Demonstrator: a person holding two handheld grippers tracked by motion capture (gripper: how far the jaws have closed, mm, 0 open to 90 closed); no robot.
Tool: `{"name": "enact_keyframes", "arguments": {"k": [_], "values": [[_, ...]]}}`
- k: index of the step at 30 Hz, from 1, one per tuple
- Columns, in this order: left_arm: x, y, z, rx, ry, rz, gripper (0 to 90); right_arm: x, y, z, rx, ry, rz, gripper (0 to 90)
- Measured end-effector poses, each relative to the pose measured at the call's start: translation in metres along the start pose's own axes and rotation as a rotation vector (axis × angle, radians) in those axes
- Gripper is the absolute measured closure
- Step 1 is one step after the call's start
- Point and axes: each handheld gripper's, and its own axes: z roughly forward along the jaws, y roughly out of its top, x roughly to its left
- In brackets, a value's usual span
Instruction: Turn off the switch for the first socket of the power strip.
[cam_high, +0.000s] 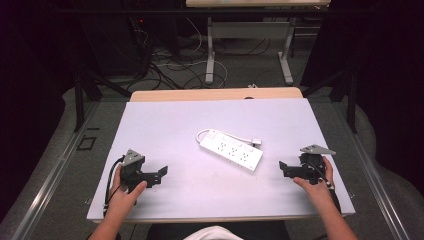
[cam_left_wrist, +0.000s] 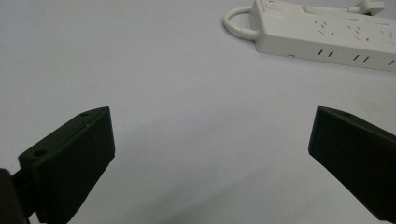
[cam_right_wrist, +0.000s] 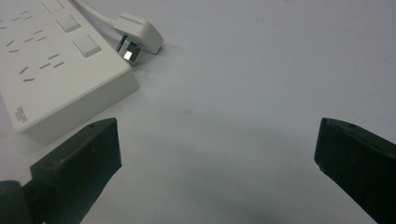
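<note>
A white power strip (cam_high: 231, 150) lies flat and slanted in the middle of the white table top (cam_high: 165, 125), its short white cable looping off one end and ending in a plug (cam_high: 256, 142) beside it. My left gripper (cam_high: 161, 174) rests near the front left, held in a hand, jaws wide apart with nothing between them; the power strip (cam_left_wrist: 327, 35) is ahead of it to the right. My right gripper (cam_high: 283, 168) sits at the front right, also open and empty. The strip's end (cam_right_wrist: 56, 70) and the plug (cam_right_wrist: 140, 37) lie just ahead to its left.
Beyond the table's far wooden edge (cam_high: 215, 94) the floor holds tangled cables (cam_high: 165, 65) and the legs of another desk (cam_high: 210, 55). Dark curtains and black frame bars (cam_high: 78, 100) stand on both sides.
</note>
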Motion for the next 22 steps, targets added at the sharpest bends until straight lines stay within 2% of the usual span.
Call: {"name": "enact_keyframes", "arguments": {"k": [4,12,22], "values": [[-0.0004,-0.0003,0.0,0.004,-0.003,0.005,0.2,-0.0021,-0.0026,0.0003,0.002,-0.011,0.014,0.0],[0.0011,-0.0004,-0.0007,0.011,0.004,0.013,0.2,-0.0047,-0.0048,0.0018,-0.001,-0.016,0.012,0.0],[0.0026,-0.0008,0.0001,-0.001,0.011,0.0,0.3,-0.0033,-0.0063,0.0041,0.007,-0.011,0.013,0.0]]}}
